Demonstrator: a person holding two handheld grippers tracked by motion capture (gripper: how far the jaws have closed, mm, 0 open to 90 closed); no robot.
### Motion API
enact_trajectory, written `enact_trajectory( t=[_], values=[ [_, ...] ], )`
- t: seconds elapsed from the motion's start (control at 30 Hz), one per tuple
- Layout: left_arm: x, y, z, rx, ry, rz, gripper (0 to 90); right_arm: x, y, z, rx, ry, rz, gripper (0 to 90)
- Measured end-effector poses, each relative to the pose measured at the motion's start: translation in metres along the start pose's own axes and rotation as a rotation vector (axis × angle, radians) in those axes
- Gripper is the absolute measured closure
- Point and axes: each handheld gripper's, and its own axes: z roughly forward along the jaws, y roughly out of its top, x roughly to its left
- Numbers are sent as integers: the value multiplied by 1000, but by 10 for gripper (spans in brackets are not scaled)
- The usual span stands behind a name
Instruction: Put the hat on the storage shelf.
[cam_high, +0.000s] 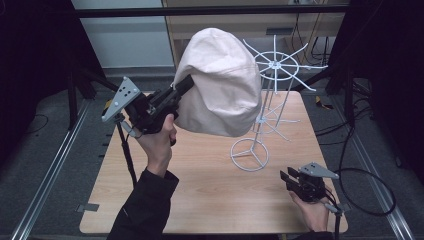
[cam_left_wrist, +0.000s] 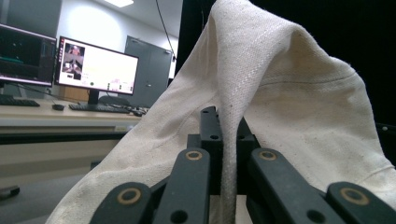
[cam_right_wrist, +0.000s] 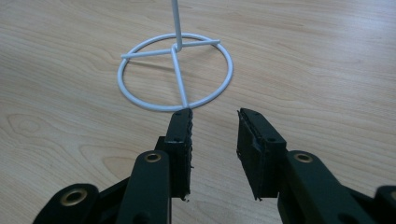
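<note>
Pinching a fold of the cream cap (cam_high: 220, 82) between pressed-together jaws, my left gripper (cam_high: 186, 86) holds it aloft beside the spoked top (cam_high: 276, 64) of the white wire stand (cam_high: 250, 154). My right gripper (cam_right_wrist: 214, 133) rests spread and empty near the stand's ring base (cam_right_wrist: 173, 71) on the table (cam_high: 210, 190). I judge I'm mid-carry; next, I must centre the crown over the spokes and lower.
</note>
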Motion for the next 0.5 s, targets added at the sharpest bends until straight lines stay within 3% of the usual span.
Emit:
enact_trajectory(
  t=[0.33, 0.5],
  values=[
    [1, -21, 8, 65, 8, 9, 878, 1, 0, 0, 1, 4, -1, 654],
    [7, -31, 8, 98, 5, -8, 877, 1, 0, 0, 7, 4, 2, 654]
  ],
)
